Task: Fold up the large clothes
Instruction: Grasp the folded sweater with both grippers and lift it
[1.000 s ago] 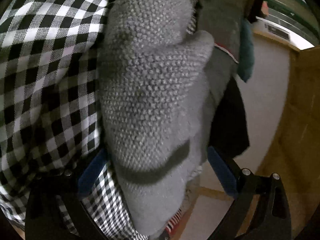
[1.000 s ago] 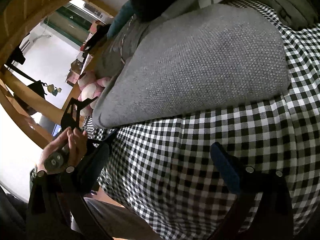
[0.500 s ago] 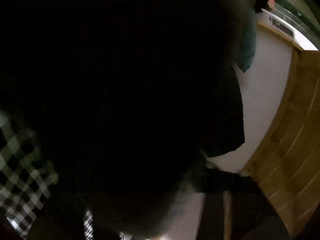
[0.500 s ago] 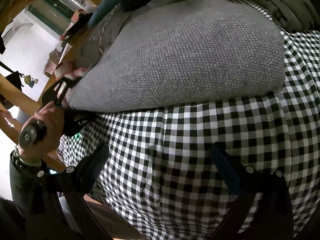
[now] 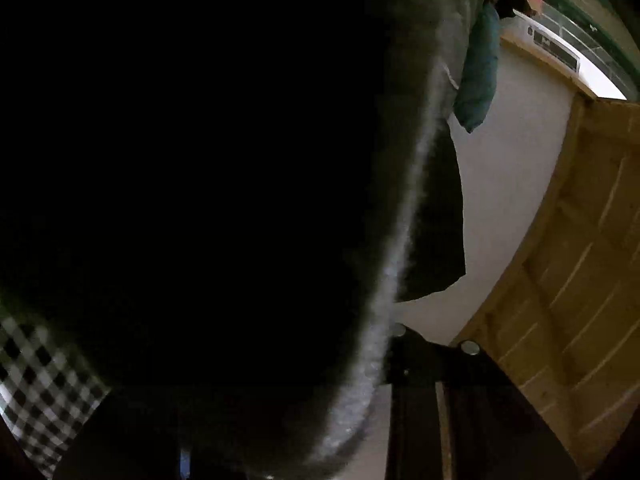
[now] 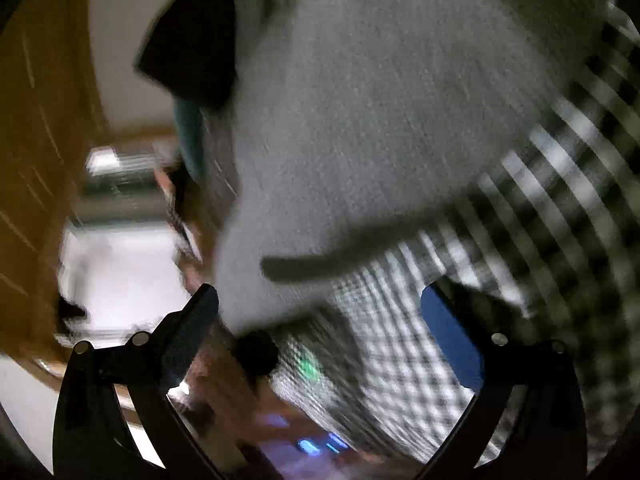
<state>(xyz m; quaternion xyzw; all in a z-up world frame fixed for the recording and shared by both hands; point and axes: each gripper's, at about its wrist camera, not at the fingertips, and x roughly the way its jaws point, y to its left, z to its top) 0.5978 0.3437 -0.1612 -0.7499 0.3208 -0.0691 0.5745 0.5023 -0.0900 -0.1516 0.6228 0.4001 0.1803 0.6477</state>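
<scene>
My left gripper (image 5: 320, 432) has just been closing on the grey sweater (image 6: 380, 120), and cloth now blacks out that view. I read the corner as caught. Right gripper (image 6: 320, 328) gapes empty over the checked sheet (image 6: 540, 260).

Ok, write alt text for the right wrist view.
Blurred fisheye view: a grey knit garment lies over black-and-white checked cloth, filling most of the frame. The right gripper stands open below, one black finger and one blue pad apart, nothing pinched. Wooden boards and a pale wall lie at left.
</scene>
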